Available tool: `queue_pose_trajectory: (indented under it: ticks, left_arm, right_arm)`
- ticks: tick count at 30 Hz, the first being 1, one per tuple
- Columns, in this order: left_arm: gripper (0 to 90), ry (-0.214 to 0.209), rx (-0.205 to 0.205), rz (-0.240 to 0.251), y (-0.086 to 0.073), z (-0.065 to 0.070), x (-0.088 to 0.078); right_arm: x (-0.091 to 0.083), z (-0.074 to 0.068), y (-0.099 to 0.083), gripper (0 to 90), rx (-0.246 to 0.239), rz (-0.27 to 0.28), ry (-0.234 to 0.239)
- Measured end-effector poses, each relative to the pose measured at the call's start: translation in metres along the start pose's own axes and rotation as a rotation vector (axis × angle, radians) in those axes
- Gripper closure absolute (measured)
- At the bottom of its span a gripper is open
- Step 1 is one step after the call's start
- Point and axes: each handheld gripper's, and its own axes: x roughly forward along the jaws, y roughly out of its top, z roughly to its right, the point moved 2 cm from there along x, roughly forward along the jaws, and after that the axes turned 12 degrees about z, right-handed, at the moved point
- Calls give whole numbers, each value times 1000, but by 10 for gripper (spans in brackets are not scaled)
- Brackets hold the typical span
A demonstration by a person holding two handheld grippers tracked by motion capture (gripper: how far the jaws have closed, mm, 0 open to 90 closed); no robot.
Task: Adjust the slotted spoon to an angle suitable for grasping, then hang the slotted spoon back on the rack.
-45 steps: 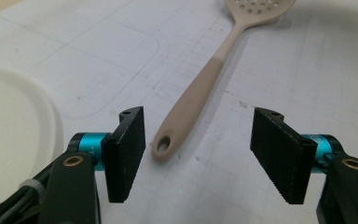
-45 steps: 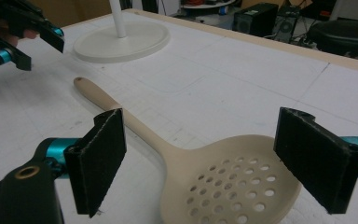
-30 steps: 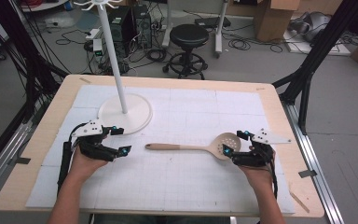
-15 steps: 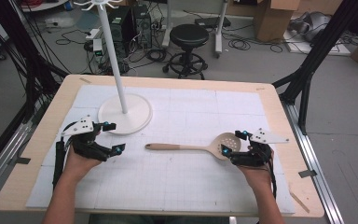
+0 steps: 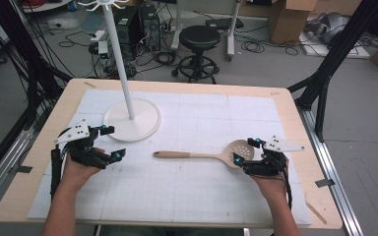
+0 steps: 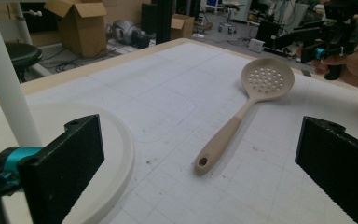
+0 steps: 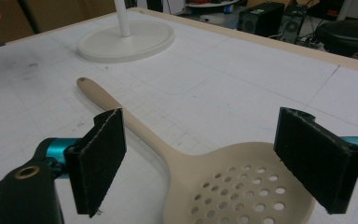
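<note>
- The left gripper (image 5: 107, 144) is held wide open with nothing between its jaws; they have just been opening. It sits at 7 o'clock from the white round stand base (image 5: 132, 119).
- The beige slotted spoon with holes (image 5: 211, 154) lies flat on the white gridded mat (image 5: 192, 187), mid-table, handle pointing to 9 o'clock.
- The right gripper (image 5: 246, 151) is open around the spoon's bowl, not squeezing it.
- If the bowl is pinched at its curved rim, it could slip out or tip.

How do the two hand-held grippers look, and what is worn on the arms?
The left gripper and the right gripper have black bodies, flat black jaws with rough pads, teal parts at the jaw bases, and a grey three-cornered plate with small holes on top. A black cable trails along each forearm. The forearms are bare, without sleeves.
</note>
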Motion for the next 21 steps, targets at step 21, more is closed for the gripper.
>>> queue_pose_trajectory:
  ticks: [21]
  left_arm:
    - [17,-26,8,33,1,-1,-4]
  right_arm:
    - [15,-10,17,156,-28,-16,49]
